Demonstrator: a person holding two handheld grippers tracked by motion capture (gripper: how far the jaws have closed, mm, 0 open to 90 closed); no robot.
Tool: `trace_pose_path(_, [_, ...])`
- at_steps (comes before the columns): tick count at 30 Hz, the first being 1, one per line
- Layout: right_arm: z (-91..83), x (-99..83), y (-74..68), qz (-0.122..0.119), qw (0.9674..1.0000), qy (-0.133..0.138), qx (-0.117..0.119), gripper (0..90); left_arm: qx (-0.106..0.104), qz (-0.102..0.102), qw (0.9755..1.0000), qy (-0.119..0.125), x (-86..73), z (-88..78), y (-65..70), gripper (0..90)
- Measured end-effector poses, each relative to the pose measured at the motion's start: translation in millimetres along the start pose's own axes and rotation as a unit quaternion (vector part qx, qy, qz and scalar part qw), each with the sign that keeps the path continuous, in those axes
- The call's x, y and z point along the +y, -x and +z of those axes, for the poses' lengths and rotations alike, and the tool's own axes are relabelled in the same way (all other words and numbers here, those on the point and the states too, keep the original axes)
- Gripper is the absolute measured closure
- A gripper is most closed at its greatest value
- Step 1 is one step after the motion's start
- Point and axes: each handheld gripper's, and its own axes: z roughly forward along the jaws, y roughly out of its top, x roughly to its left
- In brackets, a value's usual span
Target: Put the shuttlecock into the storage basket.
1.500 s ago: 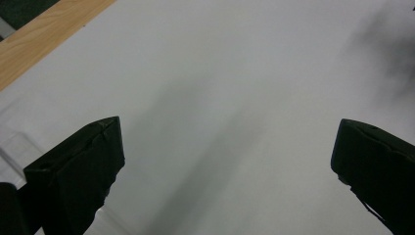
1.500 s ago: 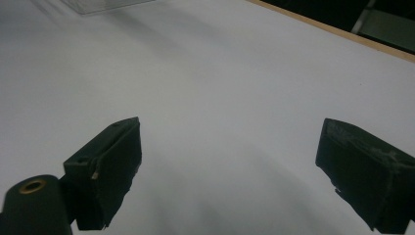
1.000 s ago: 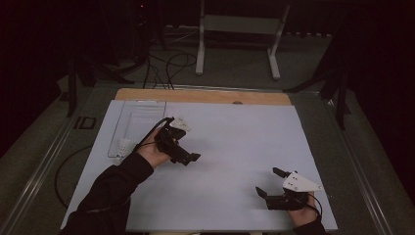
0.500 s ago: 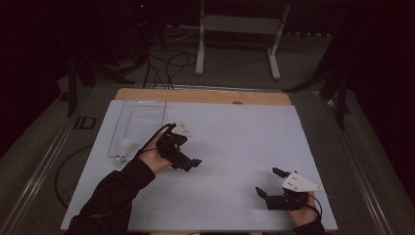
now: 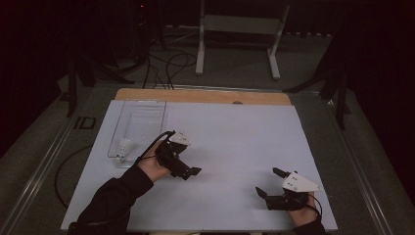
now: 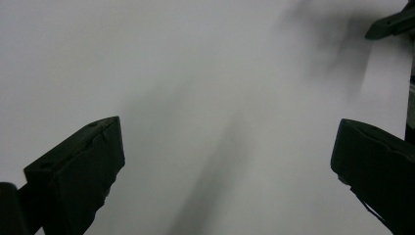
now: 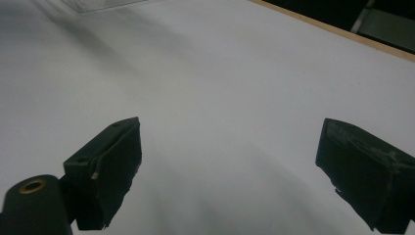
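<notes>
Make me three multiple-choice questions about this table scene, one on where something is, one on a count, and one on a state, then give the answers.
1. Where does the shuttlecock lie?
A. In the near end of the clear tray
B. Between the right gripper's jaws
C. On the wooden strip at the far edge

2. How many shuttlecocks are on the table?
A. One
B. Two
C. Four

3. How do the jaws of the left gripper stand?
A. Shut on a shuttlecock
B. Open with nothing between them
C. Shut on the tray's rim

Answers: 1 A, the high view shows it inside the tray's near end. 2 A, a single white shuttlecock shows. 3 B, the left gripper view shows bare white surface between wide jaws.
</notes>
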Motion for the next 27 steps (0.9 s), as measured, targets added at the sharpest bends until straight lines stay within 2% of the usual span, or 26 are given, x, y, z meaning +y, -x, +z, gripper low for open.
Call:
trace_pose_path(14, [0.6, 0.1, -0.9, -0.001, 1.0000, -0.003, -0.003, 10.0, 0.005, -0.009, 0.9999, 0.011, -30.8, -8.6, 7.4, 0.1])
trace_pose_path(18, [1.0, -0.2, -0.9, -0.003, 1.0000, -0.006, -0.001, 10.0, 0.007, -0.007, 0.9999, 0.008, -37.8, -9.3, 10.1, 0.2])
trace_pose_path(20, [1.0, -0.1, -0.9, -0.003, 1.0000, -0.005, -0.001, 10.1, 0.005, -0.014, 0.9998, 0.009, -44.7, -10.6, 10.8, 0.1])
trace_pose_path(27, [1.1, 0.0, -1.1, -0.003, 1.0000, -0.005, 0.000, 10.0, 0.008, -0.020, 0.9997, 0.004, -57.6, -12.8, 11.8, 0.1])
